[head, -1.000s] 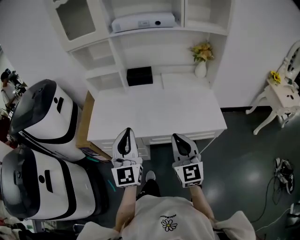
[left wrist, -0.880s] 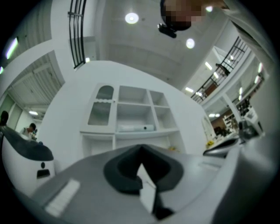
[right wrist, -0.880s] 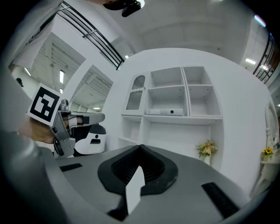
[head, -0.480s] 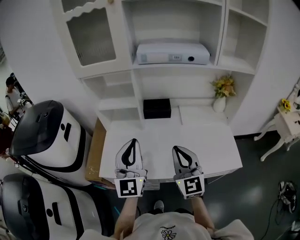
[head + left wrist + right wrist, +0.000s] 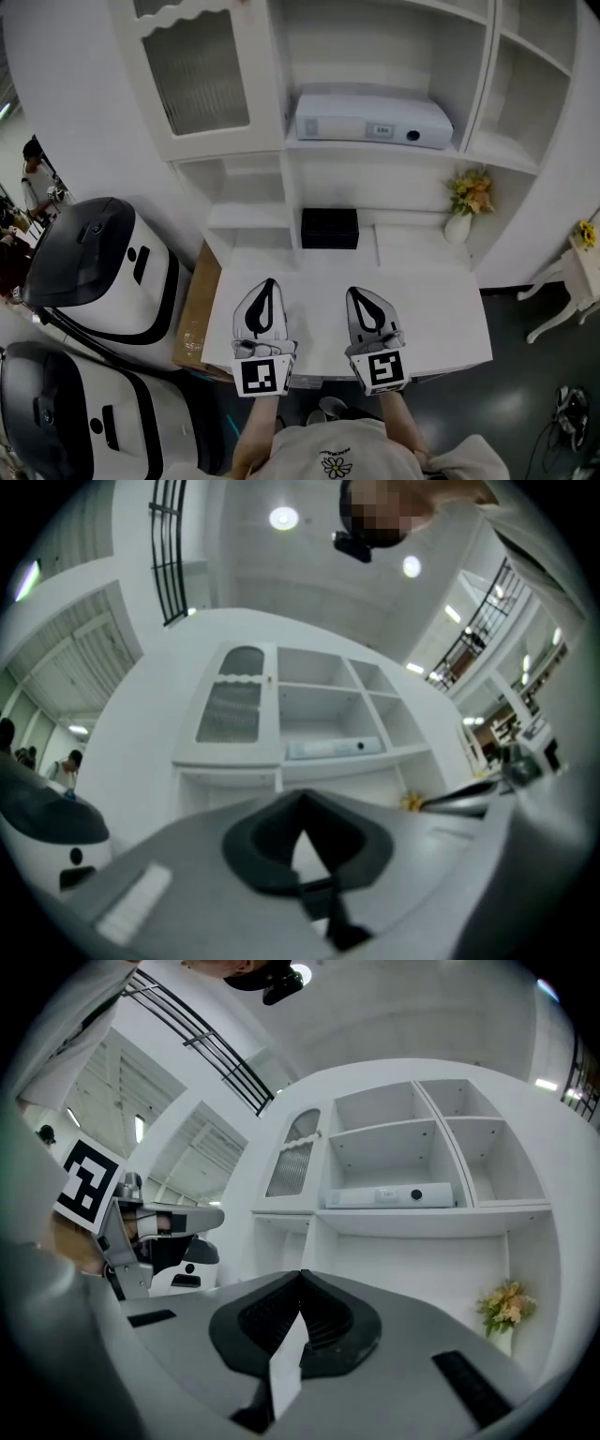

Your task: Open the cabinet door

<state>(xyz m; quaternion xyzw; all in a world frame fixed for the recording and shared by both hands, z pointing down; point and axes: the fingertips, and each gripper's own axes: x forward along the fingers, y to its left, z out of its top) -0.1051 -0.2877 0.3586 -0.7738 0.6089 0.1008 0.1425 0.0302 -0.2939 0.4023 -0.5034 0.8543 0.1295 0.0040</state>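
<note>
The white cabinet door (image 5: 197, 75) with a ribbed glass pane stands closed at the upper left of the shelf unit; it also shows in the left gripper view (image 5: 232, 710) and the right gripper view (image 5: 292, 1162). My left gripper (image 5: 269, 282) hovers over the front of the white desk (image 5: 431, 314), its jaws shut and empty, well below and short of the door. To its right, side by side with it, my right gripper (image 5: 353, 292) is likewise shut with nothing held. Both point toward the shelves, tips meeting in their own views (image 5: 302, 799) (image 5: 302, 1274).
A white flat device (image 5: 372, 120) lies on the middle shelf. A black box (image 5: 329, 228) and a vase of flowers (image 5: 466, 202) stand at the back of the desk. Two white-and-black machines (image 5: 94, 262) and a cardboard box (image 5: 197, 309) crowd the left; a person (image 5: 37, 173) stands far left.
Both grippers have moved forward and slightly up, from in front of the desk edge to over its top. The cabinet and its door have come closer and lower in view.
</note>
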